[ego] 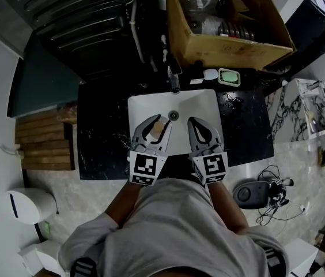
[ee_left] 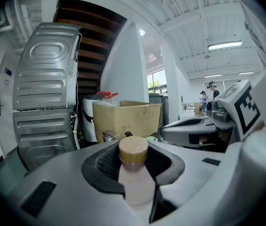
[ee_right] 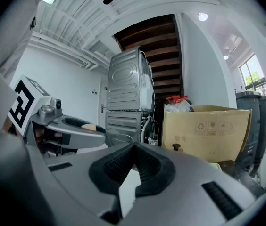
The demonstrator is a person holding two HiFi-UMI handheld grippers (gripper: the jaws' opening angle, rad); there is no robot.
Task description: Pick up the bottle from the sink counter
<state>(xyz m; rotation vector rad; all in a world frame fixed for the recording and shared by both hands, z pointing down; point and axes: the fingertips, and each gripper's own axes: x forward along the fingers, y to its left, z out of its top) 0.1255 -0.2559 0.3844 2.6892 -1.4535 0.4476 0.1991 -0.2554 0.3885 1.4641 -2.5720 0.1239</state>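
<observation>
Open over the far right of the white rectangular sink basin (ego: 208, 105). Blocked at the far rim by the dark metal faucet (ego: 174, 82) — and beyond by the brown cardboard box (ego: 231, 53). Bare black stone counter (ego: 102, 126) to the left; pale green soap dish (ego: 229, 77) far right. Only a narrow gap between left gripper (ego: 157, 122) and right gripper (ego: 196, 123).

— What is the bottle (ee_left: 134, 185) made of?
— Frosted, translucent plastic, smooth; its cap (ee_left: 133, 149) is matt tan; the left gripper (ee_left: 133, 166) has a smooth matt grey plastic shell and black ribbed pads (ee_left: 105, 166)
— And around it?
— The sink (ego: 145, 105) is glossy white; the counter (ego: 102, 149) glossy black, veined like stone; the box (ego: 231, 51) matt brown cardboard; the appliance (ee_left: 43, 93) embossed grey metal with a soft sheen
</observation>
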